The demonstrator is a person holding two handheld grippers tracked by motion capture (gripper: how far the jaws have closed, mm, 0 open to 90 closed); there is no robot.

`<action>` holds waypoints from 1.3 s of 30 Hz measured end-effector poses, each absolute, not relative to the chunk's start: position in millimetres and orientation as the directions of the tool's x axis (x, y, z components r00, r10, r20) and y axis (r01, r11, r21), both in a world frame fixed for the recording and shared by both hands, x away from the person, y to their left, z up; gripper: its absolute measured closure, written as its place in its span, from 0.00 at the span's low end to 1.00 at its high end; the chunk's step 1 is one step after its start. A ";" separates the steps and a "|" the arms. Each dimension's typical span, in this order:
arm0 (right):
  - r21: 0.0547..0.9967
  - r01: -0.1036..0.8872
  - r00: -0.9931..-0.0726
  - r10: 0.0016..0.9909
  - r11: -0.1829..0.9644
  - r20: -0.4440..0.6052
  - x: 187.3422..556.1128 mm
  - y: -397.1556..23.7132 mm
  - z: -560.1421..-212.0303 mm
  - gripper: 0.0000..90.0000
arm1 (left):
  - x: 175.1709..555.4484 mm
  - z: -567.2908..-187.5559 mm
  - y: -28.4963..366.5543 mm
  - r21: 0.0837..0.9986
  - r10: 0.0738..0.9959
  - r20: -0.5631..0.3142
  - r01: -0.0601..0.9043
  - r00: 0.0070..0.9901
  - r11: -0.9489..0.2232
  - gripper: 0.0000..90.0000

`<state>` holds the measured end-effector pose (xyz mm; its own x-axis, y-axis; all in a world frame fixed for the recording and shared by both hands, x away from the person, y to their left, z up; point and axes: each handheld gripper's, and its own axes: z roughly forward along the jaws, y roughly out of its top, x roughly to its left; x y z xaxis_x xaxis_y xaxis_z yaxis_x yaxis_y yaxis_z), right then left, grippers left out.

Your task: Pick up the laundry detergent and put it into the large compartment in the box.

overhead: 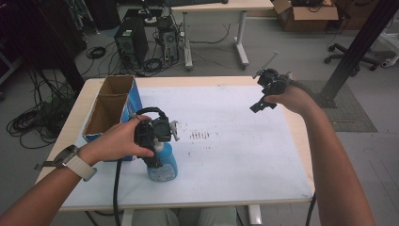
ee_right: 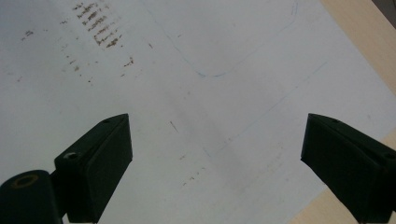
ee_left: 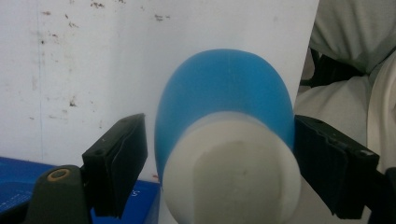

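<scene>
From the high view, the left gripper sits right over the blue plastic bottle with a white cap, which stands near the front of the white-covered worktop; hand and gripper hide its top. An open cardboard box with blue sides is just beside it. The right gripper hovers well apart.

Left gripper view: bottle sits between the jaws, one pad touching and a gap at the other. Bottom's cut off.

Right gripper view: jaws spread wide over bare, stained sheet, holding nothing.
</scene>
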<state>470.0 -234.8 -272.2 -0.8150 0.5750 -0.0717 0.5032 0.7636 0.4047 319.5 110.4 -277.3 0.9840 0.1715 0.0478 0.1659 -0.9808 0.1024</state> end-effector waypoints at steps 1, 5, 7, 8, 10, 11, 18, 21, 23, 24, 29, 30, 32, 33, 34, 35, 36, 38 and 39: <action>0.405 0.503 -0.815 0.575 0.764 -0.072 469.9 -235.0 -272.0 0.10 | 319.4 -277.3 110.5 0.102 0.172 0.048 0.166 0.984 -0.981 0.22; 0.406 0.503 -0.814 0.576 0.763 -0.073 469.6 -235.8 -271.8 0.10 | 319.0 -277.5 110.4 0.101 0.167 0.046 0.162 0.985 -0.982 0.24; 0.406 0.503 -0.814 0.576 0.763 -0.073 469.5 -235.8 -271.7 0.10 | 318.7 -277.6 110.2 0.101 0.168 0.042 0.164 0.985 -0.981 0.26; 0.407 0.504 -0.814 0.577 0.762 -0.072 469.3 -236.0 -271.3 0.10 | 318.7 -278.0 109.8 0.101 0.167 0.043 0.162 0.985 -0.982 0.26; 0.410 0.506 -0.812 0.579 0.759 -0.071 469.0 -236.4 -270.9 0.10 | 318.5 -278.3 109.4 0.100 0.160 0.043 0.155 0.986 -0.983 0.28; 0.410 0.506 -0.812 0.580 0.759 -0.072 469.0 -236.7 -270.8 0.10 | 318.5 -278.5 109.2 0.097 0.159 0.043 0.154 0.986 -0.983 0.29; 0.412 0.506 -0.811 0.580 0.758 -0.071 469.1 -238.0 -270.2 0.10 | 317.4 -279.0 109.9 0.097 0.154 0.068 0.147 0.986 -0.984 0.40; 0.413 0.509 -0.810 0.583 0.756 -0.069 469.1 -238.2 -269.8 0.10 | 317.7 -279.0 110.1 0.098 0.159 0.067 0.152 0.985 -0.984 0.41; 0.415 0.509 -0.810 0.583 0.754 -0.066 469.1 -238.2 -269.7 0.10 | 317.4 -279.0 109.4 0.094 0.160 0.067 0.153 0.985 -0.984 0.41; 0.415 0.510 -0.810 0.583 0.754 -0.065 469.1 -238.2 -269.8 0.10 | 317.6 -278.9 109.3 0.091 0.159 0.066 0.152 0.985 -0.984 0.41; 0.409 0.509 -0.812 0.581 0.757 -0.064 468.9 -237.6 -270.7 0.10 | 318.2 -278.4 109.1 0.088 0.158 0.064 0.152 0.985 -0.984 0.42; 0.409 0.510 -0.812 0.581 0.757 -0.063 468.9 -237.5 -270.8 0.10 | 318.6 -277.6 109.5 0.083 0.170 0.059 0.165 0.984 -0.983 0.42; 0.410 0.508 -0.813 0.579 0.757 -0.063 468.7 -237.5 -270.8 0.10 | 319.9 -274.3 111.5 0.100 0.199 0.049 0.194 0.979 -0.976 0.42; 0.411 0.506 -0.814 0.577 0.758 -0.063 468.6 -237.8 -270.7 0.11 | 320.1 -271.6 112.4 0.100 0.212 0.044 0.207 0.976 -0.973 0.42; 0.410 0.508 -0.813 0.579 0.758 -0.063 468.4 -238.1 -270.5 0.11 | 320.2 -267.1 113.3 0.107 0.228 0.042 0.223 0.973 -0.969 0.42; 0.410 0.508 -0.813 0.579 0.758 -0.063 468.4 -238.1 -270.5 0.11 | 320.2 -267.1 113.3 0.107 0.228 0.042 0.223 0.973 -0.969 0.42; 0.411 0.508 -0.813 0.579 0.758 -0.064 468.3 -238.9 -270.4 0.11 | 319.7 -259.6 114.1 0.104 0.250 0.045 0.244 0.967 -0.964 0.42; 0.410 0.510 -0.811 0.582 0.756 -0.064 467.7 -239.2 -269.9 0.11 | 318.9 -248.2 114.5 0.101 0.279 0.052 0.272 0.959 -0.957 0.42; 0.411 0.508 -0.812 0.580 0.757 -0.064 467.6 -239.2 -269.7 0.11 | 318.9 -248.2 114.5 0.101 0.279 0.052 0.272 0.959 -0.957 0.42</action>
